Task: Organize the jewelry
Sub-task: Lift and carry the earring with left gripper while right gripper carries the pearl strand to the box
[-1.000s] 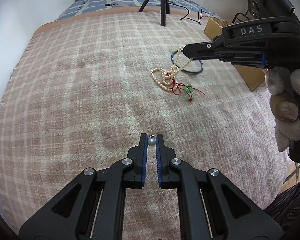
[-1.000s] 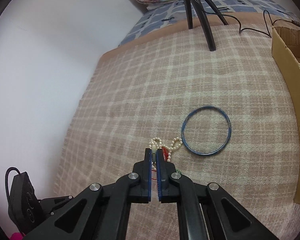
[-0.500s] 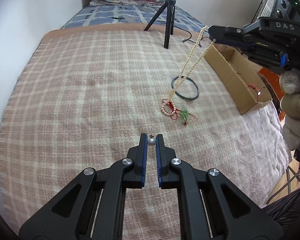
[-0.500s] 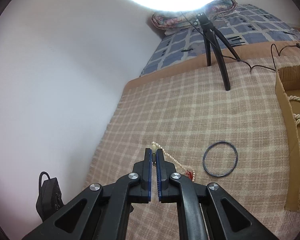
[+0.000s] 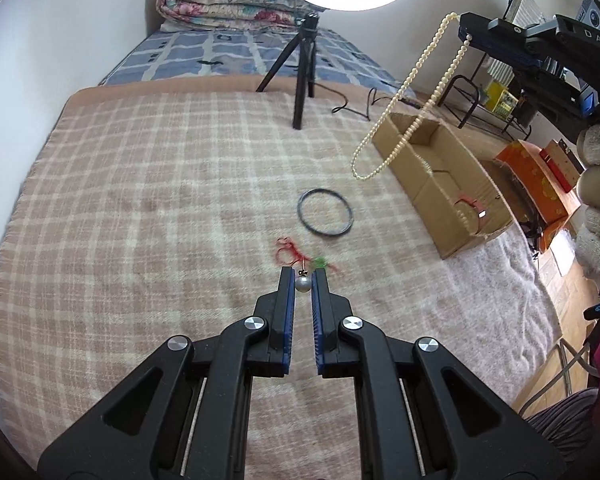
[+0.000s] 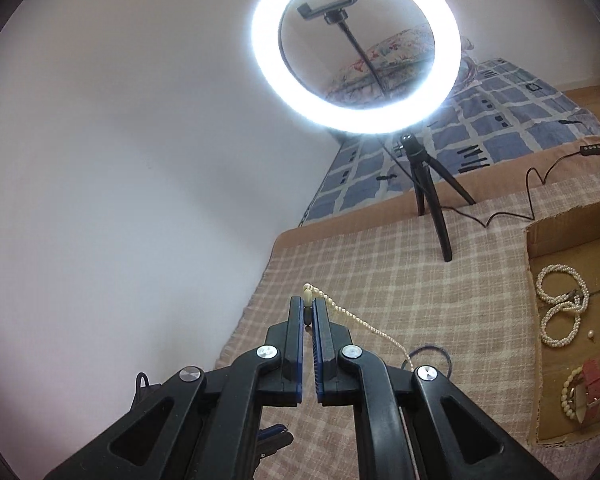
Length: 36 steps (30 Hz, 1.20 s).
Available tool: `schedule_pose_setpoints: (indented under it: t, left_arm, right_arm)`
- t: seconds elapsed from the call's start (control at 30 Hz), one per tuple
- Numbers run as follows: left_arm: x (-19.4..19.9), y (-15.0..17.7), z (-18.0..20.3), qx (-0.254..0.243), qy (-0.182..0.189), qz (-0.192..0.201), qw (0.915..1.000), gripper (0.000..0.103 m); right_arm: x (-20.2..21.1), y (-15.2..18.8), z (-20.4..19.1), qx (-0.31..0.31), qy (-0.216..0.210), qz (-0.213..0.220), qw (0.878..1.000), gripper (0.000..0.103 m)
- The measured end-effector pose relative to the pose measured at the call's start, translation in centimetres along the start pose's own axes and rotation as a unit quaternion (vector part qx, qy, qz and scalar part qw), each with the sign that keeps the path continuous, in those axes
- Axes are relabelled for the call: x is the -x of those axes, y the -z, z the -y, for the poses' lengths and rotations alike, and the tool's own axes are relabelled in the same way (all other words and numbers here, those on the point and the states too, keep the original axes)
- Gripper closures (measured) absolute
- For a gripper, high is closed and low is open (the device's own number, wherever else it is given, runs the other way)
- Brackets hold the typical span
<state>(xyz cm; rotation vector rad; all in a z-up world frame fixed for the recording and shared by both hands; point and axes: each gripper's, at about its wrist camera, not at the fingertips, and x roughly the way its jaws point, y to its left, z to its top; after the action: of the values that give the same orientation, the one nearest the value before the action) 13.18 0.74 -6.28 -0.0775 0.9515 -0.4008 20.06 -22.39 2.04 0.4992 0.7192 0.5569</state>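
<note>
**Jewelry on plaid blanket: two pieces in grip**

Left gripper [image 5: 303, 276]: clamped on a silver bead earring [image 5: 302, 283], above the plaid blanket [image 5: 140, 200]. Right gripper [image 6: 310, 306]: pinched tight on a pearl necklace [image 5: 400, 108], whose loop dangles clear of the blanket at 2 o'clock from the earring. Dark bangle [image 5: 325, 218]: flat at 1 o'clock, near. Red-green cord [image 5: 296, 254]: just beyond the left fingertips. Cardboard box [image 5: 416, 178]: at 2 o'clock, holding pearl strands [image 6: 562, 304] and a red-strapped watch [image 6: 588, 390]. Ring light [image 6: 356, 46]: 12 o'clock.

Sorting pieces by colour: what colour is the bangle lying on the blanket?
Dark blue, almost black. The bangle shows best in the left wrist view.
</note>
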Motion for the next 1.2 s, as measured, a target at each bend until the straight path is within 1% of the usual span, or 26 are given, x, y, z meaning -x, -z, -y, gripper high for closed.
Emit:
schedule_pose_setpoints:
  t: [0.33,0.6,0.87,1.2]
  left_arm:
    - [-0.3,-2.5,5.9,-0.026,0.038,0.016,0.9988,0.097]
    - [-1.9,-4.3,10.6,-0.043,0.066,0.018,0.9968,0.097]
    - [-5.0,-5.4,14.9,-0.061,0.089,0.008,0.9942,0.097]
    - [-9.8,-5.9,18.7,-0.082,0.092,-0.008,0.9924,0.097]
  right_arm:
    - [5.4,-2.5,2.6,0.007,0.038,0.053,0.998,0.102]
    - [8.9,-3.9,5.4,0.003,0.067,0.078,0.995,0.102]
    - [10.1,-5.5,9.1,-0.010,0.087,0.101,0.991,0.102]
    - [9.6,-6.3,15.2,-0.048,0.111,0.108,0.987,0.102]
